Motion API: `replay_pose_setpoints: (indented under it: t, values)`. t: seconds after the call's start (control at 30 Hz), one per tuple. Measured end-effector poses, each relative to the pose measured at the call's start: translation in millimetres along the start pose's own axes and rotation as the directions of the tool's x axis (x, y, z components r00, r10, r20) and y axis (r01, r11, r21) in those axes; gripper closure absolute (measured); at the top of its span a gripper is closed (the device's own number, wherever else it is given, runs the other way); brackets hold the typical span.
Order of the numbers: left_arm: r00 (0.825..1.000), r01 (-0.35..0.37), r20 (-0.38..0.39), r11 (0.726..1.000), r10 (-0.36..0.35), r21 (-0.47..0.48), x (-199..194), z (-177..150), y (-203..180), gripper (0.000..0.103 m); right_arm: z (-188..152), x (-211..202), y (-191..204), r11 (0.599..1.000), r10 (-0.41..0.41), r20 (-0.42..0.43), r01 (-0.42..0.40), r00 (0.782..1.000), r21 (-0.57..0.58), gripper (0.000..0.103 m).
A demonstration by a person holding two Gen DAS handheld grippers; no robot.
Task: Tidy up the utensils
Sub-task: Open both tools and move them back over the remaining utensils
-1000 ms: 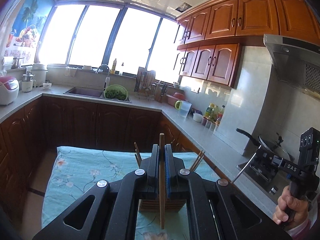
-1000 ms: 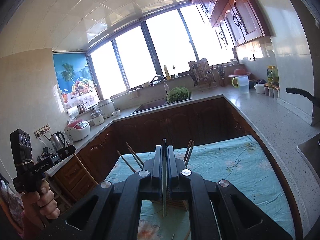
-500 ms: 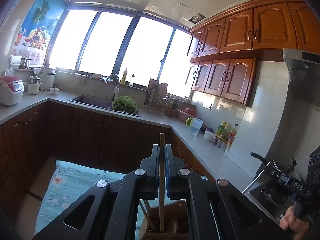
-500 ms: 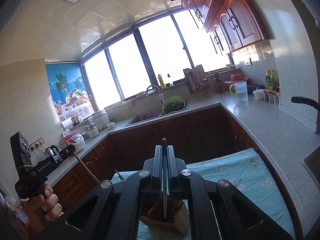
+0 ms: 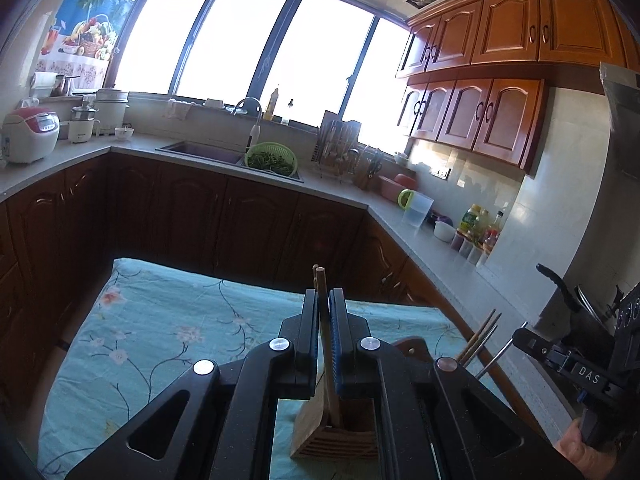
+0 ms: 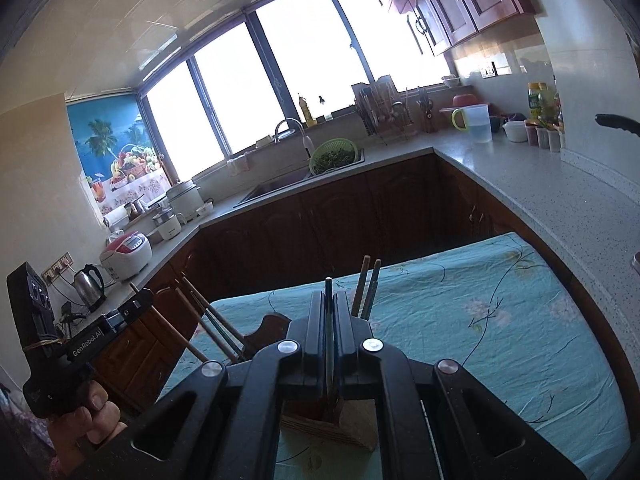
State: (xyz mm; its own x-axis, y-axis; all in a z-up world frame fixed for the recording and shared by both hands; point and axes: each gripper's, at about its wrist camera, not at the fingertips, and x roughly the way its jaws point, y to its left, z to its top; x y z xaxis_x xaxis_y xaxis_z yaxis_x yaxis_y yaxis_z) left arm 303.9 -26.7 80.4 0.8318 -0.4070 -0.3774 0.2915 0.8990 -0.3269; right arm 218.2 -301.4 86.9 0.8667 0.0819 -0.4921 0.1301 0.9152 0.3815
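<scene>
My left gripper [image 5: 324,300] is shut on a brown wooden chopstick [image 5: 319,276] that stands nearly upright. Its lower end reaches into a slatted wooden utensil holder [image 5: 320,440] on the table. My right gripper [image 6: 328,300] is shut on a thin dark chopstick [image 6: 328,286], whose lower end dips into the same holder [image 6: 352,434]. Several more chopsticks [image 6: 368,288] lean out of the holder. In the right wrist view the left gripper's body [image 6: 80,344] shows at the left, gripped by a hand [image 6: 96,420].
The holder stands on a table under a teal flowered cloth [image 5: 160,320]. Dark cabinets and a grey counter [image 6: 540,192] wrap around it, with a sink, a green colander [image 5: 270,158], a rice cooker [image 6: 128,252], a kettle and bottles. A pan handle [image 5: 554,280] juts in at the right.
Both grippers have come down over the holder with their chopsticks still clamped. The sticks' lower ends now sit inside the holder, and the tablecloth fills more of both views.
</scene>
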Motion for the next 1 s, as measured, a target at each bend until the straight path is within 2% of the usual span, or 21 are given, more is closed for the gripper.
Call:
replay_pose_setpoints:
  t: [0.1, 0.27, 0.53, 0.63, 0.67, 0.7, 0.73, 0.77, 0.8, 0.83, 0.87, 0.9, 0.93, 1.0]
  values:
    - [1.0, -0.005, -0.029, 1.0, 0.005, 0.006, 9.9, -1.3, 2.6, 0.098, -4.9, 5.0, -3.3, 1.0, -0.014, -0.011, 0.014, 1.0, 0.002, 0.099]
    - [1.0, 0.001, -0.021, 1.0, -0.001, 0.014, 10.6, 9.1, 3.6, 0.098, -0.9, 6.0, -9.6, 1.0, -0.016, -0.021, 0.016, 1.0, 0.024, 0.099]
    - [1.0, -0.01, -0.024, 1.0, 0.011, 0.024, -0.8, 3.6, 11.3, 0.097, 1.1, 8.0, -11.0, 0.999, -0.014, -0.021, 0.014, 1.0, 0.034, 0.099]
    - [0.999, -0.006, -0.048, 1.0, 0.007, 0.02, -4.1, 2.3, 11.1, 0.095, 1.3, 6.1, -9.6, 0.999, -0.001, -0.023, 0.002, 1.0, 0.034, 0.092]
    - [0.999, -0.001, -0.049, 1.0, 0.001, 0.015, -6.2, 3.3, 11.5, 0.09, 1.5, 4.0, -10.1, 0.999, 0.005, -0.021, -0.004, 1.0, 0.038, 0.09]
    - [0.999, 0.002, -0.045, 1.0, -0.002, 0.01, -10.3, 5.1, 12.3, 0.081, 1.3, 0.4, -10.3, 0.999, 0.014, -0.013, -0.013, 1.0, 0.04, 0.08]
    - [0.999, -0.002, -0.037, 1.0, 0.002, 0.006, -15.6, 5.0, 11.9, 0.075, 1.7, -4.6, -10.0, 0.999, 0.024, -0.001, -0.024, 1.0, 0.041, 0.064]
    - [1.0, -0.002, -0.031, 1.0, 0.003, 0.005, -21.8, 5.5, 11.4, 0.061, 1.8, -10.7, -9.9, 0.998, 0.035, 0.015, -0.036, 0.999, 0.043, 0.055]
    - [1.0, -0.003, -0.021, 1.0, 0.003, 0.005, -28.0, 4.0, 10.6, 0.047, 1.9, -17.2, -9.4, 0.998, 0.041, 0.034, -0.042, 0.999, 0.044, 0.041]
    - [1.0, -0.017, -0.013, 1.0, 0.017, 0.005, -35.4, 3.5, 10.2, 0.04, 1.9, -24.5, -9.0, 0.998, 0.042, 0.053, -0.045, 0.998, 0.044, 0.033]
    - [0.999, -0.038, -0.006, 0.999, 0.038, 0.005, -43.3, 2.6, 10.4, 0.025, 1.1, -32.1, -9.0, 0.998, 0.042, 0.068, -0.045, 0.997, 0.046, 0.029]
    - [0.999, -0.05, 0.006, 0.999, 0.05, 0.003, -52.6, -1.6, 11.7, 0.019, 0.0, -39.4, -9.2, 0.998, 0.04, 0.079, -0.044, 0.996, 0.05, 0.016]
    - [0.998, -0.054, 0.015, 0.999, 0.054, 0.001, -61.4, -4.1, 13.1, 0.018, -2.4, -47.1, -10.3, 0.997, 0.04, 0.093, -0.046, 0.995, 0.056, 0.005]
    - [0.998, -0.06, 0.012, 0.998, 0.06, -0.01, -76.5, -10.8, 16.7, 0.013, -8.9, -62.4, -12.0, 0.997, 0.037, 0.121, -0.044, 0.992, 0.061, 0.002]
